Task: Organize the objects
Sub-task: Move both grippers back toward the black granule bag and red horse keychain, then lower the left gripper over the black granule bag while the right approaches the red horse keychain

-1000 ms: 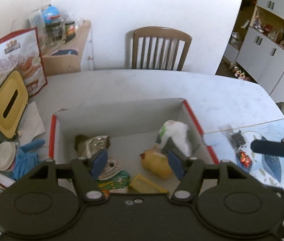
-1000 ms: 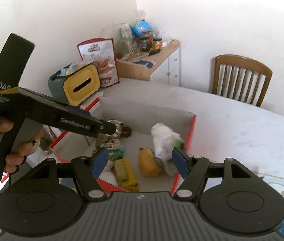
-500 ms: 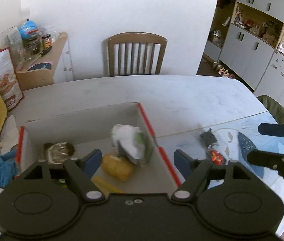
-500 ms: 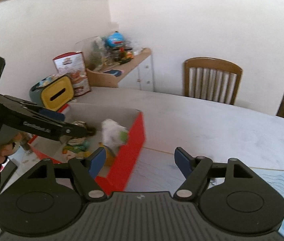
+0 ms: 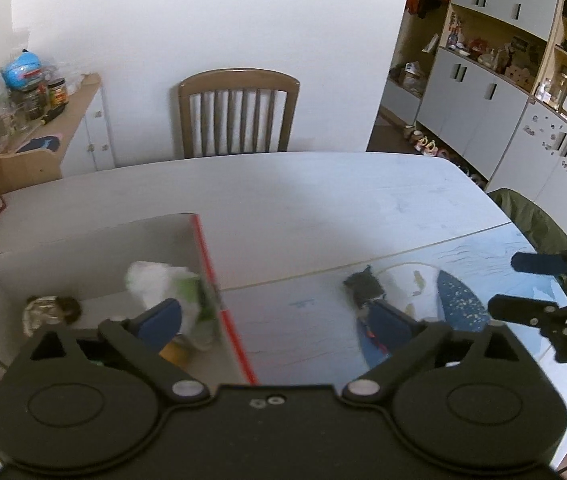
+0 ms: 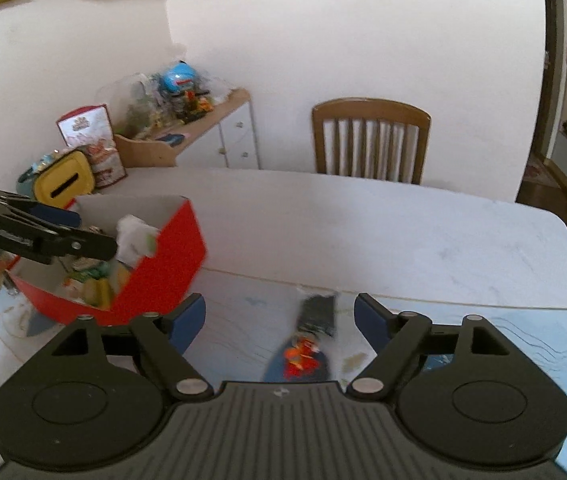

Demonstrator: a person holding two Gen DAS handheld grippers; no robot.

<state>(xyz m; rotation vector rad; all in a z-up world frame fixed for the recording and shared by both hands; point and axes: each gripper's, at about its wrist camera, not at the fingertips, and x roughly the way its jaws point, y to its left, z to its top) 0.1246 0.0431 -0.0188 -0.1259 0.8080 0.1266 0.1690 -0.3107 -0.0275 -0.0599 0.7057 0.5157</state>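
Left claw [image 5: 275, 320] spread, empty, has swung right off red-edged white cardboard box [image 5: 203, 240]; one pad now over box corner, other over mat

Box interior: crumpled white-green wrapper [image 5: 163, 284], foil-wrapped lump [image 5: 49, 308], yellow item mostly hidden

Right of box, on blue-printed table mat [image 6: 523, 344]: small dark packet [image 6: 317, 314] and red-orange toy [image 6: 301, 356], both blurred

Right claw [image 6: 279, 320] spread, empty, now swung from box to straddle packet and toy

Judgement: both claws done with box; packet likely next for boxing
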